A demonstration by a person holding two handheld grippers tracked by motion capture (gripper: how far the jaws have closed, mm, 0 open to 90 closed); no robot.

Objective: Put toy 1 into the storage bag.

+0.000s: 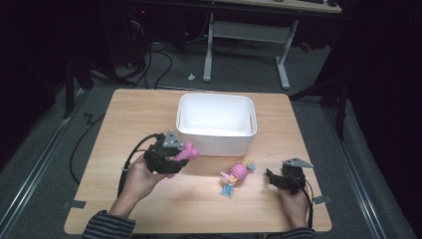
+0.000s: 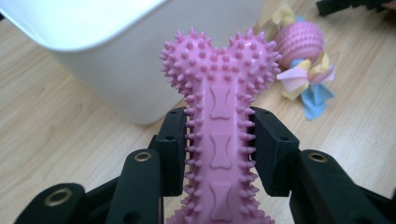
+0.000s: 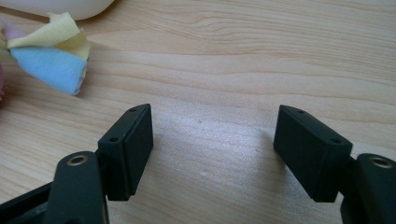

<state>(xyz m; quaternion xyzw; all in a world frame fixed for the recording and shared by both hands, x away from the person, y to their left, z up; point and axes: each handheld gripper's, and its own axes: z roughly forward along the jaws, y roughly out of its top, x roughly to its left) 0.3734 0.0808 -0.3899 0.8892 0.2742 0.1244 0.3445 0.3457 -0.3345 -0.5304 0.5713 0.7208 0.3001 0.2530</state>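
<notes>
Light wood table (image 1: 149, 114) carrying a white bin (image 1: 217, 124) and a ball toy (image 1: 238, 175).
White bin sits just ahead of the left gripper (image 1: 185, 153), towards the table's far edge. Pink ball toy with yellow, pink and blue cloth tails lies on bare wood between the left gripper and the right gripper (image 1: 269, 175), near the bin's front wall.

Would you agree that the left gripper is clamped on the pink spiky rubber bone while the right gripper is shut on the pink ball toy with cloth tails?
Not quite. The left gripper is clamped on the pink spiky rubber bone, but the right gripper is open and holds nothing; the right gripper view shows its jaws apart over bare wooden table. The pink ball toy with cloth tails lies loose on the table.
</notes>
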